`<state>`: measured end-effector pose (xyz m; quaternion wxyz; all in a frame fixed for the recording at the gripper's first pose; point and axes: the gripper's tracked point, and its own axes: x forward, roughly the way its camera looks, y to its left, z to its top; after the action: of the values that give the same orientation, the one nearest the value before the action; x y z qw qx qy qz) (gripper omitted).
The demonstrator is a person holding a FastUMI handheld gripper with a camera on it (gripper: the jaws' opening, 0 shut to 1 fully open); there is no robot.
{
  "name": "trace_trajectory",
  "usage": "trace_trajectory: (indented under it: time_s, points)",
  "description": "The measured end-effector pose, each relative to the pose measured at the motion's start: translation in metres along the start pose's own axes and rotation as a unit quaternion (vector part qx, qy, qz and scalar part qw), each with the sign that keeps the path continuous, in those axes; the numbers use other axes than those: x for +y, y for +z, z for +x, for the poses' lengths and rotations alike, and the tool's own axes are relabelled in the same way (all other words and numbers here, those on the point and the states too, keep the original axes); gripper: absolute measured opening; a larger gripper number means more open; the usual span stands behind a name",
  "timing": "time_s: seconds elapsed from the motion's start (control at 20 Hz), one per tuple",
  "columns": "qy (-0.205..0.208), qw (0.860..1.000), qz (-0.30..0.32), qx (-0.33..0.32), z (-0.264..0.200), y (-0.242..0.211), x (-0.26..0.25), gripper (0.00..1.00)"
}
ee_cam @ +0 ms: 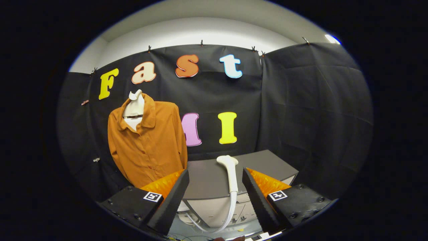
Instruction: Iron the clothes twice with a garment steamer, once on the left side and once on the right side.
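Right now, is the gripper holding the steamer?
No, the gripper is open, and the steamer lies on the table between its fingers, untouched.

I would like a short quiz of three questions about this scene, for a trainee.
1. True or false: the tool is shut on the steamer head.
2. The orange shirt hangs on: A) a mannequin bust, B) a wall hook, C) a chair.
3. Fill in: the steamer head lies on the grey ____, and its hose hangs over the front edge.

Key:
1. False; the fingers stand open, the head between them.
2. A
3. table
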<state>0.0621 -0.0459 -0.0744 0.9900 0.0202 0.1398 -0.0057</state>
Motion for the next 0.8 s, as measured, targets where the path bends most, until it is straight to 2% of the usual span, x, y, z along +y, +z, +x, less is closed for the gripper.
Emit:
trace_trajectory:
  time_s: [0.25, 0.5, 0.8]
  points:
    - [-0.007, 0.995, -0.003, 0.104, 0.071, -0.046, -0.026, 1.00]
    - [-0.008, 0.982, -0.006, 0.190, 0.134, -0.103, -0.044, 0.99]
    - [-0.015, 0.970, -0.007, 0.244, 0.189, -0.153, -0.057, 0.99]
